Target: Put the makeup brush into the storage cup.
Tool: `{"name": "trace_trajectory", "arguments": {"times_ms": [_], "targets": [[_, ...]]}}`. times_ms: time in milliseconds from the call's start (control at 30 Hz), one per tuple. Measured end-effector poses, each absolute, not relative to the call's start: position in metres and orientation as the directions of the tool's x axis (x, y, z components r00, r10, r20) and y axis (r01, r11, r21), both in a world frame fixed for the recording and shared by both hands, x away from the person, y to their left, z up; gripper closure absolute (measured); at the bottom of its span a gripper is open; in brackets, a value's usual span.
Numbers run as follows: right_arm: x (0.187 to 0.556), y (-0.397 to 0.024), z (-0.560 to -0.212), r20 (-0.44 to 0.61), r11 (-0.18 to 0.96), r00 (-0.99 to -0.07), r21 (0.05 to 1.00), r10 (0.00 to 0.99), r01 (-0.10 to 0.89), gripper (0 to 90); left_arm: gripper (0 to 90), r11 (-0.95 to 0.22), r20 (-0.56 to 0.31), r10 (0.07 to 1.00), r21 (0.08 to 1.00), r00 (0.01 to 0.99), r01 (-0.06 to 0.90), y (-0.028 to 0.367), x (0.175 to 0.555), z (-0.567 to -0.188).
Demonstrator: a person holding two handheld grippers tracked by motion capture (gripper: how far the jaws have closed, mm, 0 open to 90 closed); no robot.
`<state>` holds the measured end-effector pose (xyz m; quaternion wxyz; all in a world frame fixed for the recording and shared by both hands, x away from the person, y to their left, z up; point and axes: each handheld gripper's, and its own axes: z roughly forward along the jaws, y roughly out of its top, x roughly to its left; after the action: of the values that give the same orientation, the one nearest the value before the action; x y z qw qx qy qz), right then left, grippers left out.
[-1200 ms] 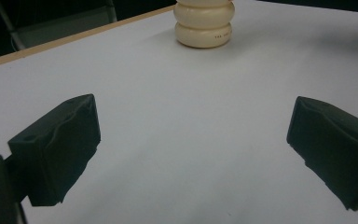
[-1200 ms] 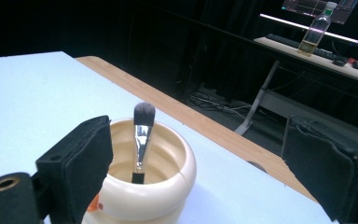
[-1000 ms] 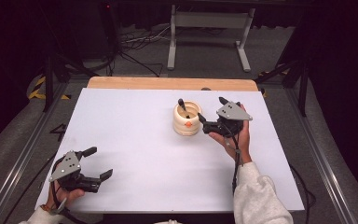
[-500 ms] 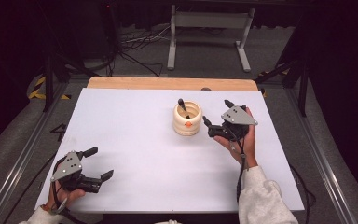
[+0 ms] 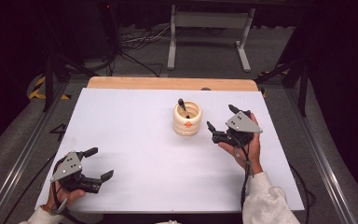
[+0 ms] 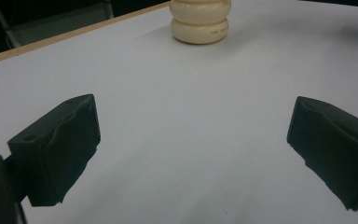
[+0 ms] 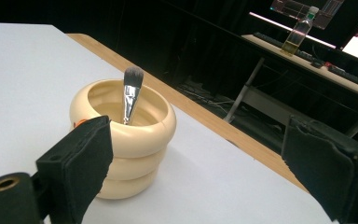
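1. The cup point(image 5: 187, 119), a cream ribbed holder, stands upright on the white table point(image 5: 144, 140), a little toward the far edge from the table's middle.
2. A brush point(image 7: 131, 95) stands in the cup, bristles up, leaning on the rim.
3. The right gripper point(image 5: 221, 122) hovers just beside the cup on its right, jaws spread wide and empty, not touching it.
4. The left gripper point(image 5: 97, 164) sits well apart from the cup, near the table's front-left corner, jaws likewise wide apart and holding nothing.
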<state>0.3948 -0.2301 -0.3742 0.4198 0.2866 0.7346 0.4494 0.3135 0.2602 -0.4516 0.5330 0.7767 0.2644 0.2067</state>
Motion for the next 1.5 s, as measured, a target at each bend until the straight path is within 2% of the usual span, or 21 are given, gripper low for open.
{"name": "trace_trajectory", "arguments": {"times_ms": [1100,1500], "targets": [[0.344,-0.26,-0.385,-0.444,0.512,-0.461,0.858,0.769,0.027,9.4,3.7,-0.283,0.046,0.632,0.943,0.774,0.176,0.259,0.31,-0.449],[0.332,-0.268,-0.396,-0.437,0.515,-0.474,0.856,0.764,0.04,9.7,3.7,-0.29,0.052,0.629,0.941,0.776,0.173,0.26,0.31,-0.449]]}}
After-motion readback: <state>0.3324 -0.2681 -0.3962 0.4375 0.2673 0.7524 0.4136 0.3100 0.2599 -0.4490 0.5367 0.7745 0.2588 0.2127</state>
